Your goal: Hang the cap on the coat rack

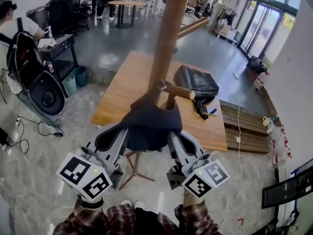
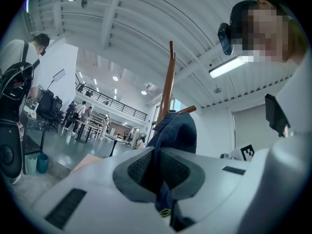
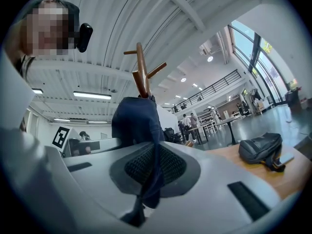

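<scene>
A dark navy cap (image 1: 149, 124) is stretched between my two grippers, just below a wooden peg (image 1: 178, 90) of the coat rack pole (image 1: 166, 38). My left gripper (image 1: 117, 133) is shut on the cap's left edge; navy cloth (image 2: 161, 179) runs between its pads. My right gripper (image 1: 175, 136) is shut on the cap's right edge, with cloth (image 3: 151, 174) pinched between its pads. The cap (image 2: 178, 130) rises toward the rack pole (image 2: 167, 87), and in the right gripper view the cap (image 3: 136, 121) sits under the rack's pegs (image 3: 141, 72).
A black backpack (image 1: 198, 84) lies on a low wooden platform (image 1: 122, 89) behind the rack. The rack's legs (image 1: 134, 168) spread over the floor. A person with a dark bag (image 1: 19, 53) stands at left beside a black speaker (image 1: 46, 94). Cables run over the floor.
</scene>
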Demonstrator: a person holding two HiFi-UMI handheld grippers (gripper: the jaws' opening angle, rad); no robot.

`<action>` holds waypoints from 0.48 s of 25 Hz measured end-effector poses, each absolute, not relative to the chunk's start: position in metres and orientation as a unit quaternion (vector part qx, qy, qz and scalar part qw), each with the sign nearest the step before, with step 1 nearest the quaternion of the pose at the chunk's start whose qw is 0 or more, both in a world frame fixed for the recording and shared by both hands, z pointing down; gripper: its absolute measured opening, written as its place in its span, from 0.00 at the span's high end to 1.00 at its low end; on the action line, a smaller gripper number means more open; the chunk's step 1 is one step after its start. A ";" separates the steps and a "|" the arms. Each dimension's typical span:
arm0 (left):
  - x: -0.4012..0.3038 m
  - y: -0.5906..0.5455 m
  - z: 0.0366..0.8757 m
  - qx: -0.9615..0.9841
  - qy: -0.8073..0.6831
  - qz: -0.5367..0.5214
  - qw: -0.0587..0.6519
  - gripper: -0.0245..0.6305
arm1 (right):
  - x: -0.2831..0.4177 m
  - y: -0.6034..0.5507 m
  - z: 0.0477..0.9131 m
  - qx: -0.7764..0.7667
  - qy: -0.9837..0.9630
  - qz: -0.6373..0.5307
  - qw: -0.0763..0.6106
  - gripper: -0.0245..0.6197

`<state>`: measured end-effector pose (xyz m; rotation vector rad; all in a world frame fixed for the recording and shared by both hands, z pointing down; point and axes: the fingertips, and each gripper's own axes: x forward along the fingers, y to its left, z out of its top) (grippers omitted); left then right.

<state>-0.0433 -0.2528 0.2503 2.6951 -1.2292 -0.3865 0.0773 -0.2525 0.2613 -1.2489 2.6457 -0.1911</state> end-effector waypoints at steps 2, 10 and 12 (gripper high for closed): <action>-0.043 -0.256 0.253 0.898 -0.412 -0.137 0.075 0.93 | 0.078 -0.255 0.263 -0.425 0.897 -0.065 0.105 0.93; -0.045 -0.256 0.253 0.893 -0.416 -0.160 0.060 0.93 | 0.077 -0.252 0.268 -0.417 0.899 -0.065 0.115 0.93; -0.045 -0.253 0.253 0.895 -0.407 -0.166 0.070 0.93 | 0.078 -0.250 0.267 -0.418 0.899 -0.062 0.117 0.93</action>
